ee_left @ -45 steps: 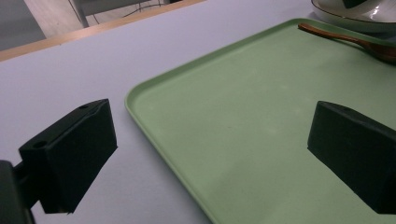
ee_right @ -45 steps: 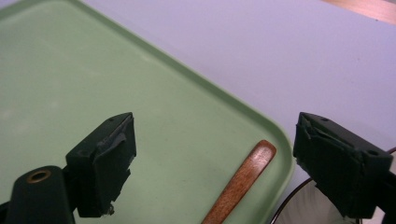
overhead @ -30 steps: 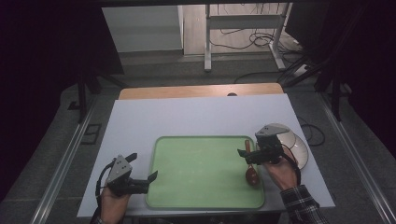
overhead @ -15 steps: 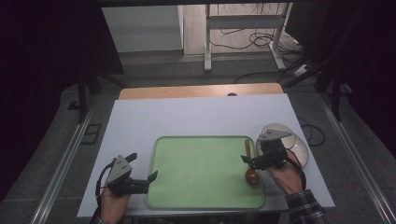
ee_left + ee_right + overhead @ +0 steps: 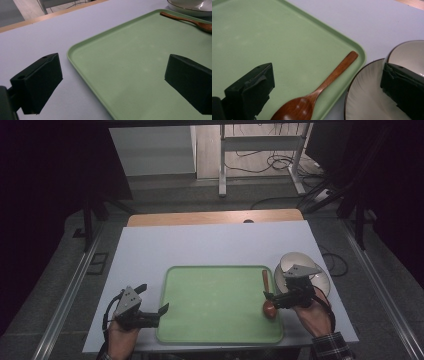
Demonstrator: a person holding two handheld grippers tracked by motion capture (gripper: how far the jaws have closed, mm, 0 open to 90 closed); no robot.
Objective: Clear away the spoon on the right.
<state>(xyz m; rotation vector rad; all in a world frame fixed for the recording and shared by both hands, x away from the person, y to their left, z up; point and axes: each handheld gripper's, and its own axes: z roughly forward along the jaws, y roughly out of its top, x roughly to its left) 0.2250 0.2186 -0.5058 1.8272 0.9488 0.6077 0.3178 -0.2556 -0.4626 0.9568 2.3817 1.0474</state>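
Spoon (image 5: 319, 92) lies at the right edge of the green tray (image 5: 215, 300), beside the plate (image 5: 320, 277). Right hand-held gripper (image 5: 274, 300) hovers wide open over it; left hand-held gripper (image 5: 159, 314) waits wide at the tray's near left. Next, likely, the plate needs gripping.

No text, label, brand, number or sign can be read anywhere in these pictures: the green tray (image 5: 220, 305), the wooden spoon (image 5: 317, 93), the plate (image 5: 367, 100) and the white surface (image 5: 210, 245) all appear plain and unmarked.
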